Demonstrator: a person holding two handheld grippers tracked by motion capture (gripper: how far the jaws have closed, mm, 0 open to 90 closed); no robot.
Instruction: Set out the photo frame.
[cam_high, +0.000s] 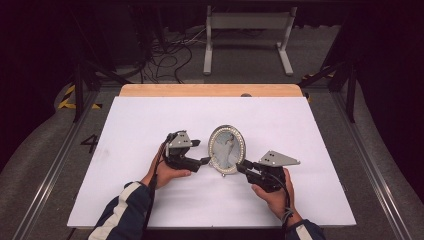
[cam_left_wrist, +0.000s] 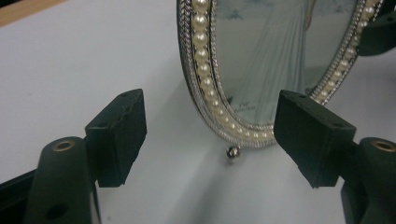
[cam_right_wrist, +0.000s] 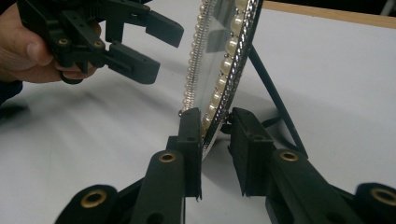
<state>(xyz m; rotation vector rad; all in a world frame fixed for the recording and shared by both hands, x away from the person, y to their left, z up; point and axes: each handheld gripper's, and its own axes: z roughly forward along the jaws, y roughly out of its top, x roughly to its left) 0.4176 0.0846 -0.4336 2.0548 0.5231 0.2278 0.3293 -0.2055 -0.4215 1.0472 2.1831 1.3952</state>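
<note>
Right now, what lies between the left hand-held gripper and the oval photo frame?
Nothing: the left gripper view shows bare white table between the open left hand-held gripper and the pearl-rimmed oval photo frame.

My right tongs (cam_right_wrist: 215, 140) pinch the oval pearl-rimmed silver picture frame (cam_right_wrist: 223, 70)'s lower edge; my left tongs (cam_right_wrist: 152, 46) hover gaping beside it.

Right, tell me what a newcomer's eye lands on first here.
An oval pearl-rimmed picture frame stands propped on its strut mid-table on the white sheet. The right hand-held gripper has its jaws either side of the frame's lower rim, while the left hand-held gripper waits open beside its other edge.
</note>
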